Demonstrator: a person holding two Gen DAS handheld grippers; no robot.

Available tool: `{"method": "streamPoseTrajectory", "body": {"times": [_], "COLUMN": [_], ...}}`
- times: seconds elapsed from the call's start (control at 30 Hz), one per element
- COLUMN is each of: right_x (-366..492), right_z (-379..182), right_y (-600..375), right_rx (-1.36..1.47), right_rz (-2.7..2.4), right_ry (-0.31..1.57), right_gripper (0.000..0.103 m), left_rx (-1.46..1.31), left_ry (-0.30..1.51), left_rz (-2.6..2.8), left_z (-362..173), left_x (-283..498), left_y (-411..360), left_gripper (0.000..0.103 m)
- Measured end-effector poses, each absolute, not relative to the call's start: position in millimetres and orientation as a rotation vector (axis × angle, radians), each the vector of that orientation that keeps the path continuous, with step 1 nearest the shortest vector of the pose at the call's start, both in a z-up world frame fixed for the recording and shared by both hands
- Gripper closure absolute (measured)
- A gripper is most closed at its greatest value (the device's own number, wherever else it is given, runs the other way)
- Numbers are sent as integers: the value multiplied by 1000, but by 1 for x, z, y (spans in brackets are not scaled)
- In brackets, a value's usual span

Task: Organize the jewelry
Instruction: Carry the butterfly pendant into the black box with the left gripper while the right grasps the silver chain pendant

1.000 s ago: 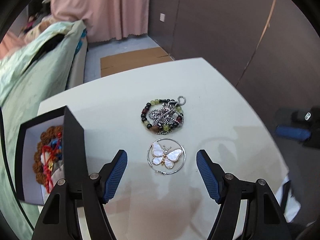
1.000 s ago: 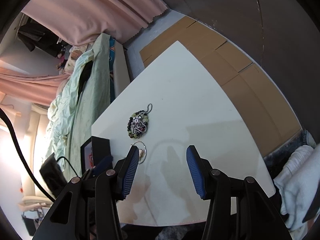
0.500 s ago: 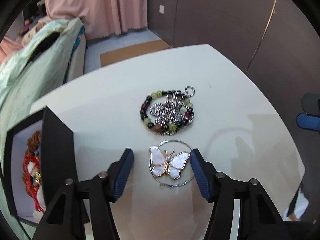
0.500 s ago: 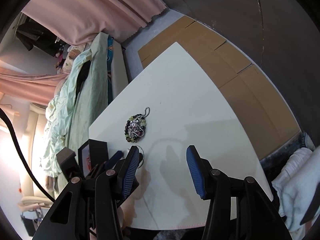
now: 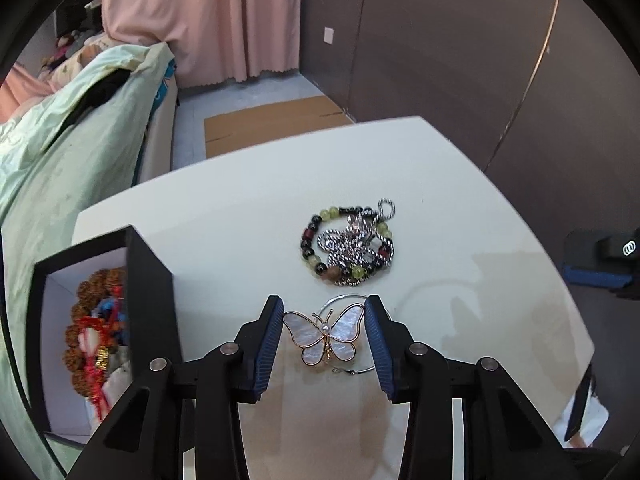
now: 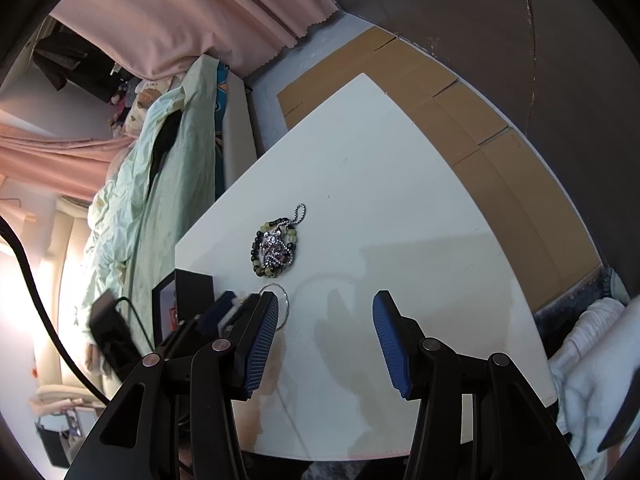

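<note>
- Now we have the left claw [image 5: 323, 334] closed in on the butterfly pendant [image 5: 323, 335], its blue pads touching the wing tips at nine and three o'clock.
- We see the pendant lying on the white tabletop [image 5: 224, 216], over a thin silver hoop [image 5: 352, 372].
- At twelve o'clock sits the beaded bracelet [image 5: 347, 246], tangled with a silver chain [image 5: 352, 240].
- At nine o'clock stands the black box [image 5: 150, 292] holding brown beads.
- Our right claw [image 6: 325, 334] hangs released over bare tabletop.
</note>
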State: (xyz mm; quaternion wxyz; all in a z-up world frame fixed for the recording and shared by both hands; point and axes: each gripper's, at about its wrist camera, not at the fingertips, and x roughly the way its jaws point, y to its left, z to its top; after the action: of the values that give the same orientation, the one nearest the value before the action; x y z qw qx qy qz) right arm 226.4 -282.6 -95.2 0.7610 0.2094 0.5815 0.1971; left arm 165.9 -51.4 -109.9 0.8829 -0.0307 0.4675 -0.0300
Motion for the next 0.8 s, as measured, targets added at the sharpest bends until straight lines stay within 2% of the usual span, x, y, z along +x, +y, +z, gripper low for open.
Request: {"method": "streamPoseTrajectory", "body": {"times": [0.33,0.8], "right_x": [232,264], "right_z": [-102,-110], "right_y": [-259,-195], "right_rx": [437,435], "right_rz": [444,526], "right_ry": [1270,1244], "right_gripper": [53,53], "left_rx": [-144,-255], "left_ry": [897,843], "left_rz": [-48,23], "left_z": [-73,-50], "left_x": [153,156], "left_y": [-23,34], "left_gripper": [60,60]}}
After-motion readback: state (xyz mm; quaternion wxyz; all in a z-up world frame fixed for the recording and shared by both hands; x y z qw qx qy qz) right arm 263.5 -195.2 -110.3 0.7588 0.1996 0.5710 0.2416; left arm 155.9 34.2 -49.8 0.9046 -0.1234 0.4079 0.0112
